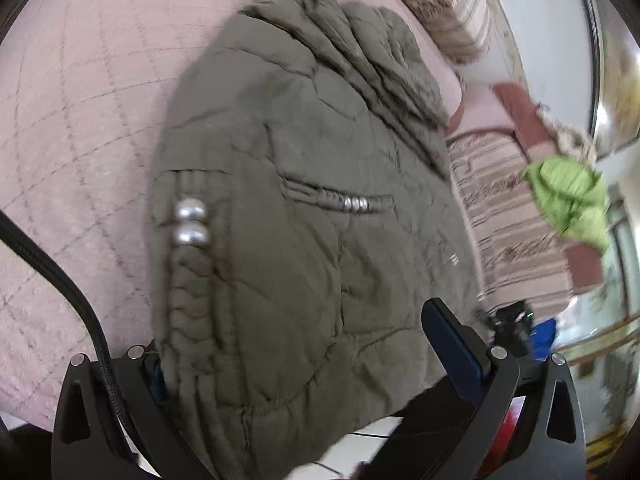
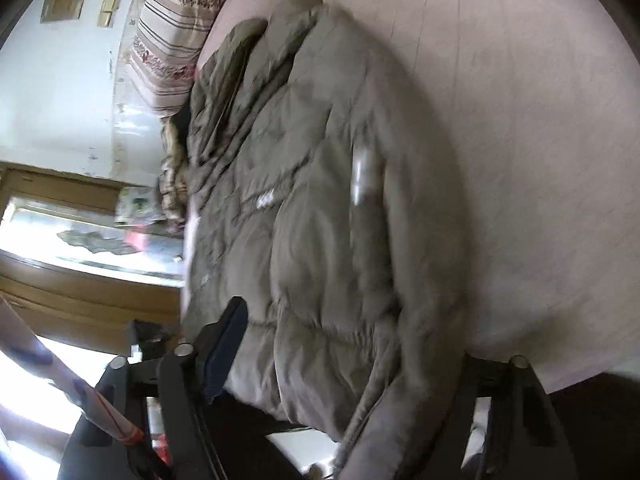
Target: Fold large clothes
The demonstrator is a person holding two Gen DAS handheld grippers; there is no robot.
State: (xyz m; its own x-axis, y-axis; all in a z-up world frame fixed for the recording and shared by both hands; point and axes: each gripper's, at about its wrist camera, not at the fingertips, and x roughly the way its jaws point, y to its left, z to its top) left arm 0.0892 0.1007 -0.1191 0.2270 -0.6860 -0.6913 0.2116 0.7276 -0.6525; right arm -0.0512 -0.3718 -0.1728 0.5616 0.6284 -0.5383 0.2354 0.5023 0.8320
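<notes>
While the olive quilted jacket (image 1: 304,216) lies bunched on the pink bedspread (image 1: 80,120), its near hem spills over the bed's edge toward you. Two silver snap buttons (image 1: 191,222) sit one above the other on a ribbed band along the jacket's left side, and a zip pocket (image 1: 340,200) runs across the middle. Folds pile up at the far end, by the striped pillows (image 1: 452,4).

Your left gripper (image 1: 296,364) straddles the hem, its blue-padded fingers (image 1: 452,344) standing wide on either side of the fabric; the pads are not pinching it, so it reads as released. Your right gripper (image 2: 352,360) is also spread wide across the hem in the right wrist view, with one blue pad (image 2: 224,352) at the jacket's left flank; the other finger is mostly hidden behind the cloth, and no grip is showing. A lime green garment (image 1: 568,196) lies on the striped cover (image 1: 500,216) beyond the jacket. Both views are smeared with motion blur.
</notes>
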